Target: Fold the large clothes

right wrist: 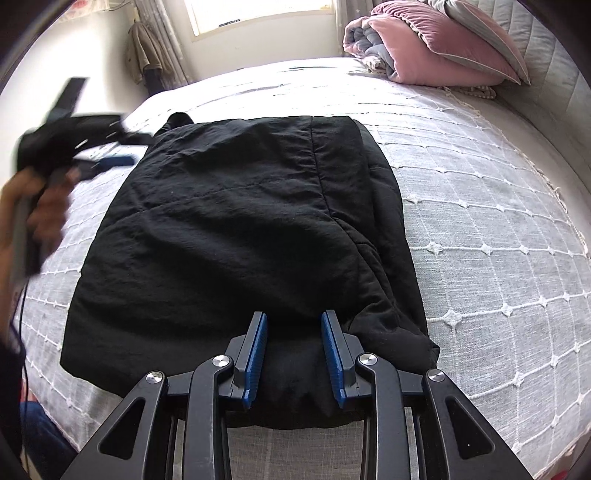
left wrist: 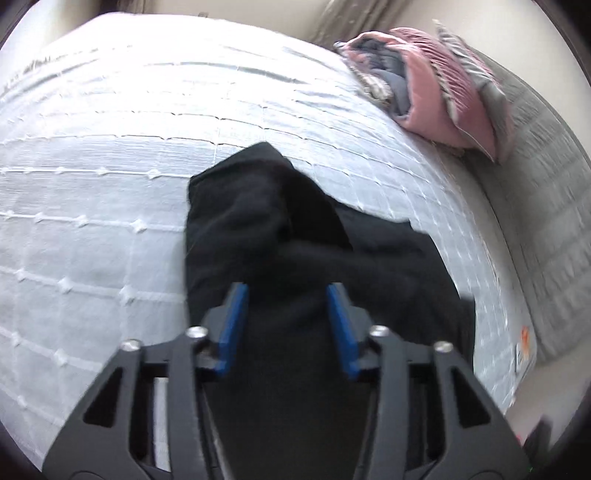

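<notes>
The right gripper (right wrist: 293,325) held its blue-padded fingers spread apart, straddling the near edge of the black, quilted, folded garment (right wrist: 236,229) without pinching it; a bulge of the fabric sat between the pads. In its own view, the left gripper (left wrist: 287,293) likewise had its jaws spread, with the black cloth (left wrist: 295,258) beneath and between them, though blur made it impossible to tell whether the pads touched the fabric. From the right wrist view the left gripper (right wrist: 110,162) appeared blurred at the far left corner of the garment, gripped by the person's left hand (right wrist: 40,210).

The garment lay as a roughly rectangular folded bundle on the pale grey bedspread with a white tufted grid pattern (right wrist: 480,229), near the bed's front edge. Well apart from it, at the head of the bed, rested a pink ribbed pillow (right wrist: 443,48) against a rolled pink and grey quilt (right wrist: 364,37). A bright window (right wrist: 258,14) stood behind the bed.
</notes>
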Action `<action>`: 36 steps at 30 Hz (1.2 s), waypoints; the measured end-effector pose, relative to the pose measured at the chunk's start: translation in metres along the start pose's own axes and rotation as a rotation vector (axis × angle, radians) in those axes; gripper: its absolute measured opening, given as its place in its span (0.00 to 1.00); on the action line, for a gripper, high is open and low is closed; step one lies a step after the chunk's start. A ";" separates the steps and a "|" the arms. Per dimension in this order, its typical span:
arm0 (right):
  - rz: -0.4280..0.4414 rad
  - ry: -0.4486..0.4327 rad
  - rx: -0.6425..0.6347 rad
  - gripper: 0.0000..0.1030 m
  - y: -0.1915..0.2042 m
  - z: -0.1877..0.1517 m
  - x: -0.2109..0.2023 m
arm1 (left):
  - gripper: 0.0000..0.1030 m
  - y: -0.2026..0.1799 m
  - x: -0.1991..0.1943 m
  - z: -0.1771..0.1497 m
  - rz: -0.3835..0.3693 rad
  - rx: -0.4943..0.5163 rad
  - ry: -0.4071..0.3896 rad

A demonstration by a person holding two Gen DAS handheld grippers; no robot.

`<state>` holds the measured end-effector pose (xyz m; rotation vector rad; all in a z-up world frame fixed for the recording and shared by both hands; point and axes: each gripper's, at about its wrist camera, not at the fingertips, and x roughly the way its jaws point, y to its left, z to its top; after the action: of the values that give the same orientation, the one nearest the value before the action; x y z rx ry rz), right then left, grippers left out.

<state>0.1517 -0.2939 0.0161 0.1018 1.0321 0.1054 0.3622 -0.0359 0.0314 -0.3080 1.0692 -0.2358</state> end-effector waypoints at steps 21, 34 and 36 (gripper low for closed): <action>0.065 0.014 0.033 0.23 -0.020 0.005 0.002 | 0.38 0.009 -0.020 -0.018 0.008 0.043 -0.063; 0.022 0.013 0.038 0.20 -0.016 0.002 -0.003 | 0.31 -0.014 -0.107 -0.196 -0.043 0.270 -0.043; 0.025 0.015 0.044 0.20 -0.017 0.004 0.000 | 0.20 -0.017 -0.108 -0.204 -0.070 0.284 -0.055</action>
<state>0.1556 -0.3114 0.0161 0.1544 1.0481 0.1066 0.1310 -0.0426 0.0359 -0.0955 0.9575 -0.4349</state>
